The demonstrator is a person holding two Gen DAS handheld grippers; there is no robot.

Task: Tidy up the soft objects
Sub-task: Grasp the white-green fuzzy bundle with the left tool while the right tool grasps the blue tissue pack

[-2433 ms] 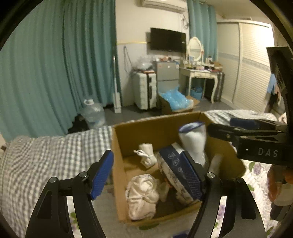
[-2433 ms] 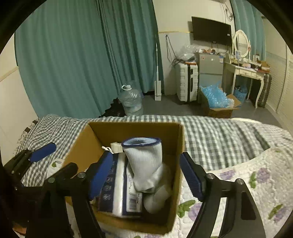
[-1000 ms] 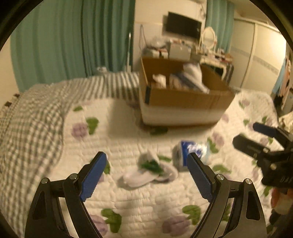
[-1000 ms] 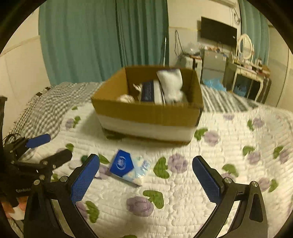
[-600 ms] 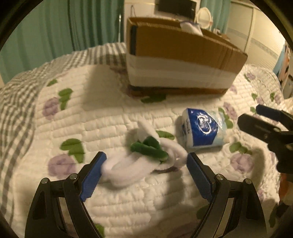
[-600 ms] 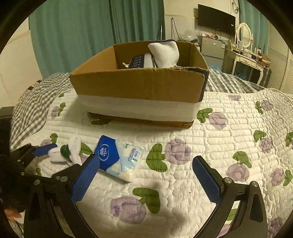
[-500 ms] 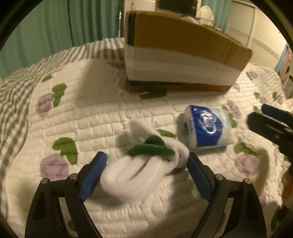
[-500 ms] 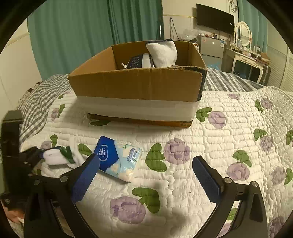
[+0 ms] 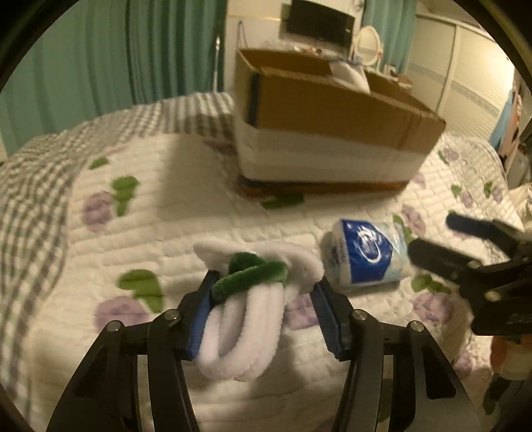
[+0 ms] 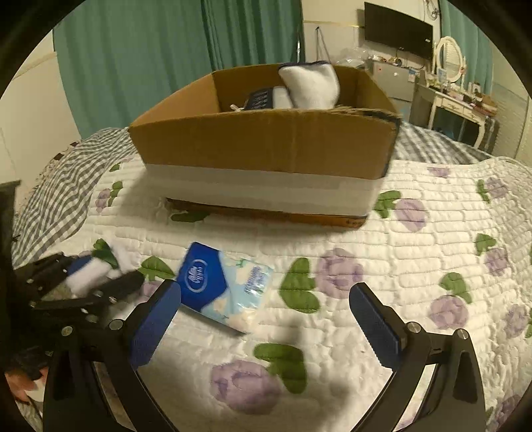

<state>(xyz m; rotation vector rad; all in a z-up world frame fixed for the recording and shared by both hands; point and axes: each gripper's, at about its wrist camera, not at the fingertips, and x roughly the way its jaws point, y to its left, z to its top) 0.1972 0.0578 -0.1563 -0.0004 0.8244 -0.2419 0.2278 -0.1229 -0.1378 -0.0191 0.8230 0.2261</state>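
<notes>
My left gripper (image 9: 262, 305) is shut on a white fluffy bundle with a green band (image 9: 246, 309) and holds it just above the quilt; it also shows in the right wrist view (image 10: 96, 269). A blue tissue pack (image 9: 365, 256) lies on the quilt to its right, and shows in the right wrist view (image 10: 226, 285). My right gripper (image 10: 266, 319) is open and empty, low over the quilt, just right of the pack. The cardboard box (image 10: 266, 146) stands behind, holding a white sock (image 10: 309, 86) and other soft items.
The bed carries a white floral quilt (image 10: 432, 266) and a grey checked blanket (image 9: 40, 186) at the left. Teal curtains (image 10: 166, 59) hang behind. A dressing table (image 10: 459, 99) and a TV (image 10: 399, 30) stand at the far wall.
Both grippers left the box and came down to the quilt. My left gripper closed around the white and green bundle and lifted it slightly. The right gripper stayed open beside the tissue pack.
</notes>
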